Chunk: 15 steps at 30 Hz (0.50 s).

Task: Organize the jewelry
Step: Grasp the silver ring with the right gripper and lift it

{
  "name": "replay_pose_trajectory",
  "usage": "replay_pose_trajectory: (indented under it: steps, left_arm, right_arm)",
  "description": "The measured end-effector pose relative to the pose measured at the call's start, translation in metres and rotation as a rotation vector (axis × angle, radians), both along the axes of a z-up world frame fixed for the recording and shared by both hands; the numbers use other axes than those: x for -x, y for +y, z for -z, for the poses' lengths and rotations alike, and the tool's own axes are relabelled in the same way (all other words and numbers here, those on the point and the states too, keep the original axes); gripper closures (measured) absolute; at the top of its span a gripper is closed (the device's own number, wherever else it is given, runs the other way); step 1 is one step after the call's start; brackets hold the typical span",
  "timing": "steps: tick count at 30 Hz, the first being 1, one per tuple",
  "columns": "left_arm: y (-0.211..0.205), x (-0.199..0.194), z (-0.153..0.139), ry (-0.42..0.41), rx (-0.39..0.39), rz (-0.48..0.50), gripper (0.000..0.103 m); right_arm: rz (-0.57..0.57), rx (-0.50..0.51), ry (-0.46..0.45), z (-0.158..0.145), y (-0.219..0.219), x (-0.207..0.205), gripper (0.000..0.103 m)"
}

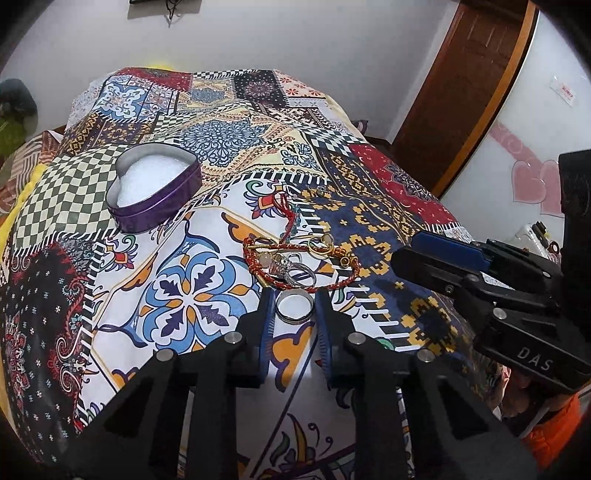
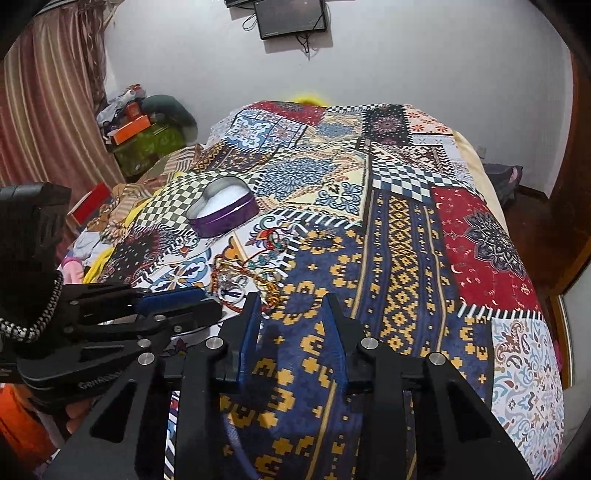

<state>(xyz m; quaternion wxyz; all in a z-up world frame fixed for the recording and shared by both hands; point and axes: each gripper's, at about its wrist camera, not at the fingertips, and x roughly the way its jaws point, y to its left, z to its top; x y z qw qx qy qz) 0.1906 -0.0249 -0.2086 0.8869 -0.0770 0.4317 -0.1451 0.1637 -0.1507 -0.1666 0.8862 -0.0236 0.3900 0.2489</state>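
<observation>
A silver band ring (image 1: pixel 294 306) lies on the patchwork bedspread (image 1: pixel 207 306), and my left gripper (image 1: pixel 294 300) is shut on it, a pad against each side. Just beyond sits the jewelry pile (image 1: pixel 295 262): a red braided bracelet, several rings and gold pieces, with a red cord (image 1: pixel 286 206) trailing further back. An open purple heart-shaped tin (image 1: pixel 155 188) with a white lining stands at the back left. My right gripper (image 2: pixel 291 301) hovers open over blue-and-gold cloth, nothing between its fingers; the pile (image 2: pixel 240 277) lies just left of it. The left gripper (image 2: pixel 210 304) shows at the lower left there.
A tiny ring (image 1: pixel 320 190) lies alone behind the pile. The bed drops off at its right edge toward a wooden door (image 1: pixel 469 85). Curtains (image 2: pixel 48 110) and piled clutter (image 2: pixel 140 122) stand left of the bed. A screen (image 2: pixel 291 16) hangs on the far wall.
</observation>
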Motion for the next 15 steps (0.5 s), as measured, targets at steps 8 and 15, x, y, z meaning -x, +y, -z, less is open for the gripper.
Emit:
replay_pose_trajectory:
  steps: [8,15]
  left_arm:
    - [0.010,0.004,-0.004,-0.028,0.003,-0.026,0.082]
    - [0.034,0.006,-0.011,-0.067,-0.019,-0.084,0.082]
  right_arm:
    - [-0.071,0.012,0.014,0.002,0.026,-0.010,0.073]
    - [-0.130,0.017,0.058,0.010,0.046,-0.022,0.081]
